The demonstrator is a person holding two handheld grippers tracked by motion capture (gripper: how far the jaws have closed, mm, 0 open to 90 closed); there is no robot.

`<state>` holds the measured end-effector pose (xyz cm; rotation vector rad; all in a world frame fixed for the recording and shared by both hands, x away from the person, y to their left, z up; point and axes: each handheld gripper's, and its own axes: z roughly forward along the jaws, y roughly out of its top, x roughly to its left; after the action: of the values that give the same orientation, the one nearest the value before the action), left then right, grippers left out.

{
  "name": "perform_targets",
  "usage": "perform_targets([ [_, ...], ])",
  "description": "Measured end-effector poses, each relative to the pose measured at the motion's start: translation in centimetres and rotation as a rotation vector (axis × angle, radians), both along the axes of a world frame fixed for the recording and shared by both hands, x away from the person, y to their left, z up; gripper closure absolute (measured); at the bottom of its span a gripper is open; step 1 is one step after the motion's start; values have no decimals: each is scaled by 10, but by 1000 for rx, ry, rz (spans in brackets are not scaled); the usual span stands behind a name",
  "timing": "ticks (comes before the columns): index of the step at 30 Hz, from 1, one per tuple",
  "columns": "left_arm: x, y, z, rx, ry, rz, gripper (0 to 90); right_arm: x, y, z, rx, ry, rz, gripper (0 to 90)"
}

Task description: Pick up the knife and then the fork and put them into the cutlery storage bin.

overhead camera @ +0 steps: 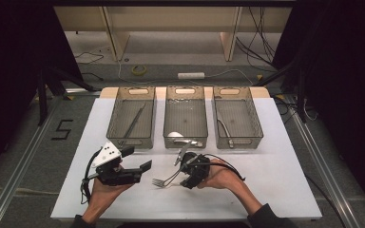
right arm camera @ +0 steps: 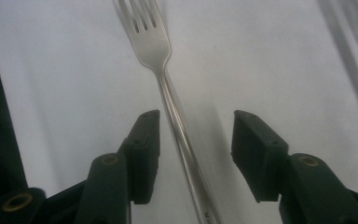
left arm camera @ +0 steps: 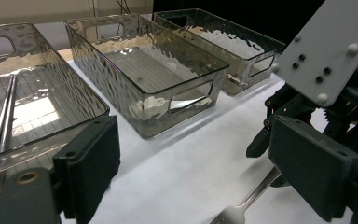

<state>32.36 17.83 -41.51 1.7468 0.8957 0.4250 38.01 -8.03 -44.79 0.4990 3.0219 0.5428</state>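
A metal fork (overhead camera: 164,181) lies on the white table top (overhead camera: 275,156), tines pointing left. My right gripper (overhead camera: 184,176) is low over its handle. In the right gripper view the fork (right arm camera: 156,42) runs up between the two black jaws of the right gripper (right arm camera: 196,135); there is a gap on each side, and the pads do not press on it. My left gripper (overhead camera: 138,158) is held to the left of the fork, open and empty. In the left gripper view its wide-apart jaws frame the fork's tines (left arm camera: 235,214) and the right gripper (left arm camera: 298,107).
Three clear bins stand in a row at the back of the table. The left bin (overhead camera: 113,114) holds long thin metal sticks (overhead camera: 134,121), the middle bin (overhead camera: 167,114) a spoon (overhead camera: 176,135), the right bin (overhead camera: 256,118) another utensil (overhead camera: 224,128). Cables and a power strip (overhead camera: 191,75) lie on the floor beyond.
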Motion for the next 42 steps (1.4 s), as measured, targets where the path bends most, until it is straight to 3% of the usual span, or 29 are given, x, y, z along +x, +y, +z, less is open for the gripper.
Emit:
perform_targets([
  [6,0,0,0,-3,0,1,162,0,2,-6,-27,20,-1,610],
  [11,0,0,0,1,0,-1,162,0,4,-9,-59,9,20,660],
  [21,0,0,0,1,0,-1,162,-1,6,-12,-72,27,43,747],
  [42,-1,-1,0,-1,2,1,162,-8,14,-11,-132,-8,82,805],
])
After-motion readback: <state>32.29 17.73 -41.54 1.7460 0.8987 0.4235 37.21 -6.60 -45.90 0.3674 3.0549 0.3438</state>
